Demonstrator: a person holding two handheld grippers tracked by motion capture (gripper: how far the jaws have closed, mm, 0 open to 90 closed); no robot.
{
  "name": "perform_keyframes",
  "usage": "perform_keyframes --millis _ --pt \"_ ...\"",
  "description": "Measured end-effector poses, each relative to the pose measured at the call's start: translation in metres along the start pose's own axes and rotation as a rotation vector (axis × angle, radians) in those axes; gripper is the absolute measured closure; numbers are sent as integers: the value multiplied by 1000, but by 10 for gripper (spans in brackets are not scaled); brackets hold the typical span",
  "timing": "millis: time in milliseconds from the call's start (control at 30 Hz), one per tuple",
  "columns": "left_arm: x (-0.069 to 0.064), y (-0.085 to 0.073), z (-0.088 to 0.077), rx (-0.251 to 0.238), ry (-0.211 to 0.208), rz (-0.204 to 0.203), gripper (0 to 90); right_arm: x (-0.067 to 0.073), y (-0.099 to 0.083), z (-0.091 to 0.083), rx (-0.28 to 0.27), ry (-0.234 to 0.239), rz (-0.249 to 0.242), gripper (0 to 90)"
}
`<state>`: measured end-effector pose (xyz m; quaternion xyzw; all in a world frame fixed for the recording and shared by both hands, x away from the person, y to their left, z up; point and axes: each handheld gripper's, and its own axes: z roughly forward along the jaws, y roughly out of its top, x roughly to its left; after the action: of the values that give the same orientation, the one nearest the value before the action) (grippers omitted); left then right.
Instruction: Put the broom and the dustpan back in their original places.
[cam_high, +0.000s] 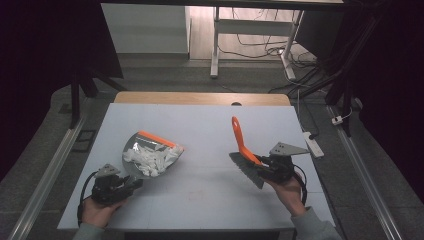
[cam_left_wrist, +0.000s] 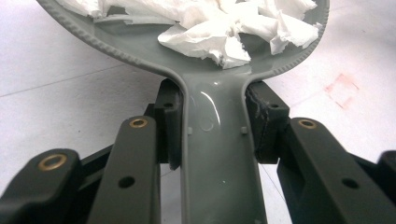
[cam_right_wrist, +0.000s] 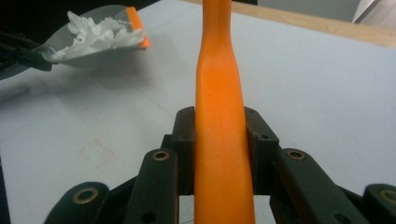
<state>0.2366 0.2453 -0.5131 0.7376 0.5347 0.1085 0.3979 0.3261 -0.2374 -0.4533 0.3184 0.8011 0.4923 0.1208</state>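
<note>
Left gripper (cam_high: 131, 183) clamps the grey plastic dustpan (cam_high: 150, 156), heaped with white paper scraps (cam_high: 152, 157), on the table's left; right gripper (cam_high: 260, 165) clamps the orange-handled brush (cam_high: 241, 140), handle pointing away, well apart rightward.

My left claw (cam_left_wrist: 212, 133), matt black plastic, clamps a glossy grey plastic dustpan (cam_left_wrist: 212, 93) of crumpled white tissue paper (cam_left_wrist: 210, 28); my right claw (cam_right_wrist: 219, 140) pinches a smooth orange plastic brush handle (cam_right_wrist: 219, 116) over the matt white worktop (cam_right_wrist: 317, 93).
</note>
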Motion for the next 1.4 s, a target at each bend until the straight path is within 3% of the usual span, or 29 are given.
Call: perform_keyframes --millis 267,467,633,900,1033,1267,1400 --pt "3 0 9 9 54 -87 613 -2 -13 -2 45 -2 35 703" --pt "8 1 15 -15 96 -180 613 -1 -20 -1 83 4 67 703" --pt "10 2 25 1 125 -231 613 -1 -24 -1 104 18 92 702" --pt "9 4 36 35 148 -222 612 -7 -33 8 181 18 138 702" --pt "9 4 40 52 174 -235 612 -11 -34 9 190 11 158 703" --pt "8 4 41 44 179 -250 606 -24 -36 11 205 -4 220 699" --pt "6 4 41 45 174 -231 531 -31 -35 12 227 -22 219 688"
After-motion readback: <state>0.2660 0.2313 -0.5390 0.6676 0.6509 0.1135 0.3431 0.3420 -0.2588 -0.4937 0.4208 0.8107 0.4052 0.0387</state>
